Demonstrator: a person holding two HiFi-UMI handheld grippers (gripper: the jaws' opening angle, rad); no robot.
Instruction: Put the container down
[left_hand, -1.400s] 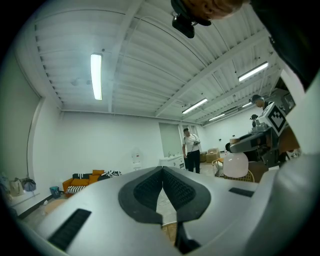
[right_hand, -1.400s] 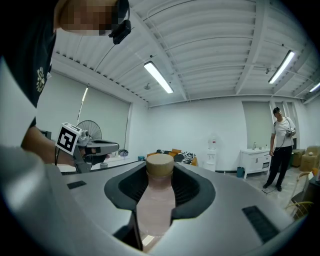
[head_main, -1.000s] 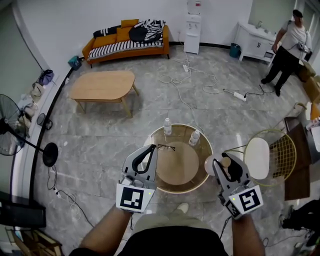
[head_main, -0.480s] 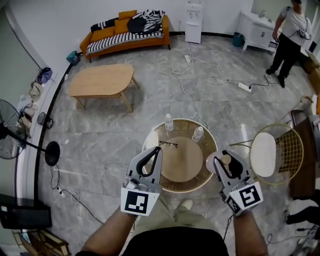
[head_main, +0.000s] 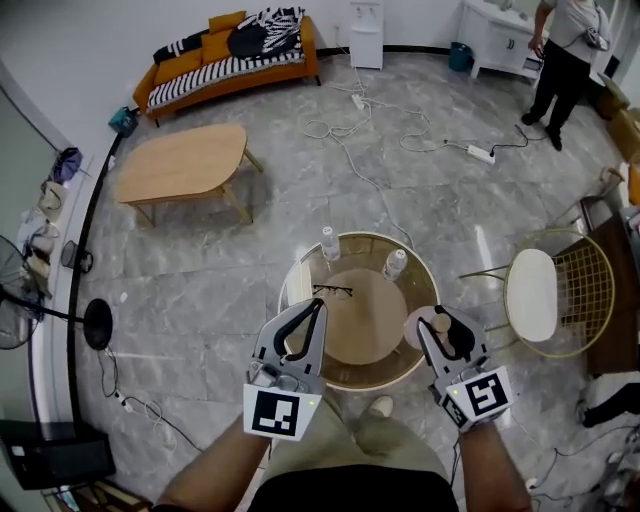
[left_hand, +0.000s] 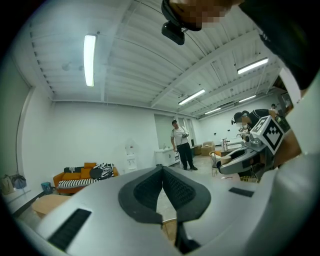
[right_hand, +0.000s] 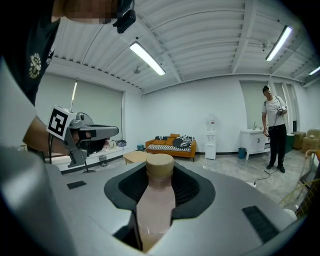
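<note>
Right gripper (head_main: 447, 330) is clamped on the pink, tan-capped container (right_hand: 156, 200), held upright over the round table (head_main: 370, 330) near its right edge, apparently for set-down; left gripper (left_hand: 162, 175), jaws together and empty, waits clear.

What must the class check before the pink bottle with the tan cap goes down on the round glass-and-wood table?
1. Right gripper shut on the pink bottle with the tan cap: ok.
2. Left gripper shut and empty: ok.
3. Round glass-and-wood table has a bare wooden centre: ok.
4. Two clear plastic bottles and black-framed eyeglasses lie toward the far side: ok.
5. Bottle's height above the table: cannot tell.
</note>
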